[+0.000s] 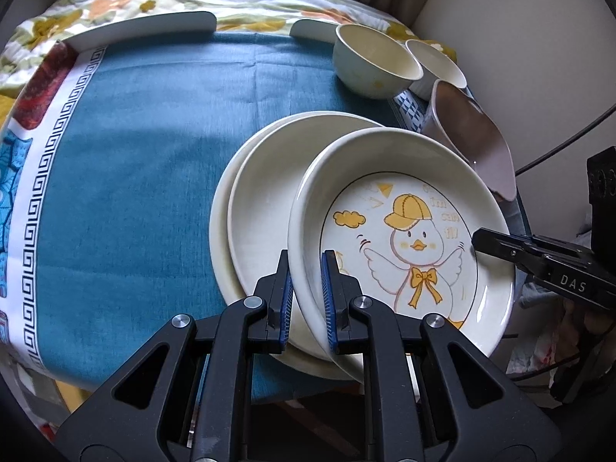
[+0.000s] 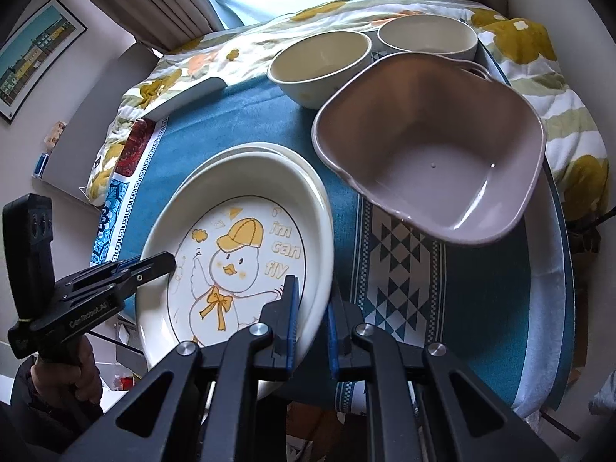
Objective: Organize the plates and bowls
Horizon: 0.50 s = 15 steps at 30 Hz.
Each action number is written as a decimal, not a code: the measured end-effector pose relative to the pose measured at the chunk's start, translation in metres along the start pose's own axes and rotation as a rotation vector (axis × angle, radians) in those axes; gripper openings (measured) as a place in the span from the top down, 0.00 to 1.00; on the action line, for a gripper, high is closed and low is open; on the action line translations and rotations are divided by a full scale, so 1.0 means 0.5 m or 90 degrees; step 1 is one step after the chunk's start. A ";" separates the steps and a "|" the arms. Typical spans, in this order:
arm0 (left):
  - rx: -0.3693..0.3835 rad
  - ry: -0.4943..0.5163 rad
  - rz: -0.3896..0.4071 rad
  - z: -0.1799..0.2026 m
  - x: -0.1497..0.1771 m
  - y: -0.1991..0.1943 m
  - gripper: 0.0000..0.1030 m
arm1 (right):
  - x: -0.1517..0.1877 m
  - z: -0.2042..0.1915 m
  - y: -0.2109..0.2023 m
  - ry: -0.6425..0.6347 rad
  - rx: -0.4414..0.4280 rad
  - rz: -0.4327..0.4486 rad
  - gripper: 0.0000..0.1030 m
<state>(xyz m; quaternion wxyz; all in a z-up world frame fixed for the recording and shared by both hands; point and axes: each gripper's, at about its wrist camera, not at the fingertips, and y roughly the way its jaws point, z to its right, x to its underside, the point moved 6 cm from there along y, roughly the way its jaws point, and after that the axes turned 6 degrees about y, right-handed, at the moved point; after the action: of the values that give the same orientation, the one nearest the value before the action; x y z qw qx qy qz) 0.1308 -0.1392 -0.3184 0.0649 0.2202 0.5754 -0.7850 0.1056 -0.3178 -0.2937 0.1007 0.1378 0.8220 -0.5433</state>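
Both claws pinch the duck plate [image 1: 404,246] — left claw [image 1: 307,292] on one rim, right claw [image 2: 312,323] on the other — over two plates [image 1: 261,200].

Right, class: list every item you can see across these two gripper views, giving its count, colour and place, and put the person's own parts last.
Duck plate: one, cream with a yellow-capped duck, gripped at both rims above the plate stack.
Plain plates: at least two, cream, stacked on the blue cloth under the duck plate.
Round bowls: two, cream, side by side at the far edge.
Square bowl: one, mauve, right of the plates.
Tablecloth: one, blue with patterned borders.
Floral quilt: one, white and mustard, behind.
Framed picture: one, wall, left.
Left gripper: black, shut on duck plate.
Right gripper: black, shut on duck plate.
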 end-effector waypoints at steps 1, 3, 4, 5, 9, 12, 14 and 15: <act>-0.002 0.002 0.002 0.000 -0.002 0.002 0.88 | -0.001 -0.001 0.001 -0.002 0.002 0.001 0.88; -0.008 0.008 0.003 -0.001 -0.004 0.004 0.88 | -0.004 -0.001 0.001 -0.005 0.005 0.005 0.88; -0.012 0.011 0.002 0.000 -0.004 0.006 0.87 | -0.005 0.000 0.001 -0.006 0.006 0.006 0.88; -0.017 0.014 0.001 0.001 -0.005 0.008 0.87 | -0.004 0.000 0.001 -0.007 0.007 0.007 0.88; -0.051 0.037 -0.004 0.006 -0.010 0.013 0.86 | -0.004 -0.003 0.001 -0.011 0.006 0.011 0.87; -0.086 0.062 -0.009 0.012 -0.012 0.017 0.85 | -0.005 -0.003 0.001 -0.011 0.006 0.014 0.87; -0.103 0.077 -0.011 0.017 -0.013 0.021 0.85 | -0.006 -0.003 0.001 -0.011 0.007 0.015 0.87; -0.108 0.082 -0.012 0.018 -0.013 0.022 0.85 | -0.007 -0.003 0.001 -0.011 0.008 0.016 0.87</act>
<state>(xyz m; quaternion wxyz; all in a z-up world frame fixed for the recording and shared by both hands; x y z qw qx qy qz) 0.1380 -0.1519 -0.3231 0.0391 0.2581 0.6451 -0.7181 0.1092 -0.3168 -0.2925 0.1139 0.1438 0.8159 -0.5483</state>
